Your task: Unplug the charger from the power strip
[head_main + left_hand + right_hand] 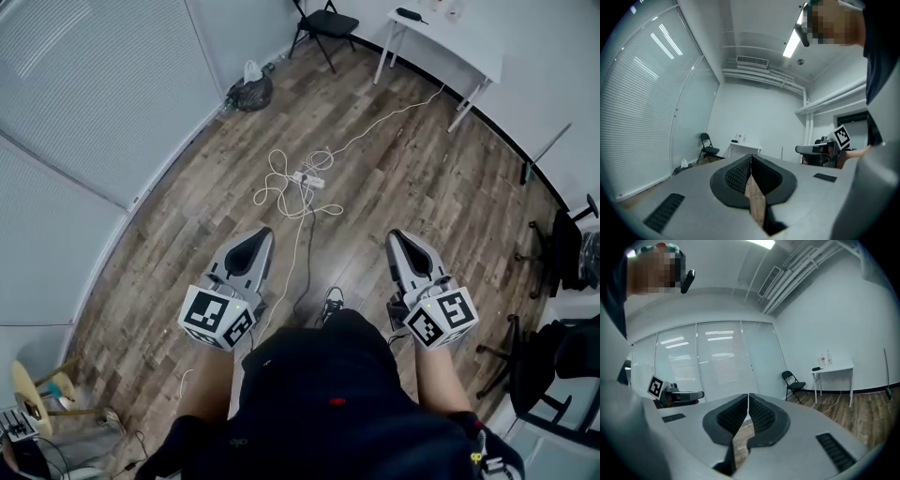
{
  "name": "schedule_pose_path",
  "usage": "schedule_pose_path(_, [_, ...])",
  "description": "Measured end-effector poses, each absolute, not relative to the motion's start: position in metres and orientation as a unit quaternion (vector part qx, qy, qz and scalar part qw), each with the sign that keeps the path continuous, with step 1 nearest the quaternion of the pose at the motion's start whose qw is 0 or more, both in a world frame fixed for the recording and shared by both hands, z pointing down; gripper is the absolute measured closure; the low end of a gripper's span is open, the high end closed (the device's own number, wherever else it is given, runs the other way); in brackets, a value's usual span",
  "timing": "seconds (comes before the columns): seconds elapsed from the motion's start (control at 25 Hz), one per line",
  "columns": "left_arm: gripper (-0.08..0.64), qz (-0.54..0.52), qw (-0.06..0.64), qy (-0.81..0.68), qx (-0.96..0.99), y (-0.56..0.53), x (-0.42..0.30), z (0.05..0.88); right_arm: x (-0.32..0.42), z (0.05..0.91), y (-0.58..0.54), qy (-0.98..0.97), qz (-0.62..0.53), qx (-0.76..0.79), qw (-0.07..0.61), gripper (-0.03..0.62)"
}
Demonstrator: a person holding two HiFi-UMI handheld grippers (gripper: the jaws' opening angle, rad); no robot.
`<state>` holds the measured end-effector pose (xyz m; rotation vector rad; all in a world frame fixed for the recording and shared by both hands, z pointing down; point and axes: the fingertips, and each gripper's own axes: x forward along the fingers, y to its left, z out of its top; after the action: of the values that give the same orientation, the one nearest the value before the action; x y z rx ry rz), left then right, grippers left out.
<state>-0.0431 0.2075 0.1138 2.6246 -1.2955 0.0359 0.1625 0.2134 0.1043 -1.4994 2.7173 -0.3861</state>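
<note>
A white power strip (309,178) lies on the wooden floor ahead of me, among loops of white cable (279,192). Plugs sit on it, but it is too small to pick out the charger. A white lead (394,117) runs from it toward the far table. My left gripper (264,232) (751,157) and right gripper (397,234) (748,395) are held level at waist height, well short of the strip. Both point forward, with jaws closed together and nothing between them.
A white table (441,42) and a black folding chair (325,23) stand at the far wall. A dark bag (251,92) lies by the blind-covered glass wall on the left. Office chairs (562,244) crowd the right side. A dark cable (305,272) trails toward my shoe (331,302).
</note>
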Motion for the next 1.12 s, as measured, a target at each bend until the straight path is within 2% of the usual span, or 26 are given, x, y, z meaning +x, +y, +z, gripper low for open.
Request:
schedule_pose_path(0.24, [0.537,0.033,0.092,-0.473,0.876,0.141,0.019,0.112,0.231,0.123,0.149,0.876,-0.15,-0.458,0.0,0.566])
schedule_pose_path(0.56, [0.537,0.061,0.102,-0.476,0.872,0.085,0.049,0.126,0.25,0.14,0.086,0.883,-0.174,-0.436,0.013,0.566])
schedule_pose_path(0.84, [0.537,0.062,0.117,-0.463,0.877,0.023,0.03,0.146,0.23,0.163,0.028,0.874,-0.189,-0.448,0.001,0.566])
schedule_pose_path(1.12, [0.537,0.067,0.117,-0.429,0.893,-0.086,0.0,0.162,0.188,0.175,-0.074,0.865,-0.192,-0.462,-0.021,0.566])
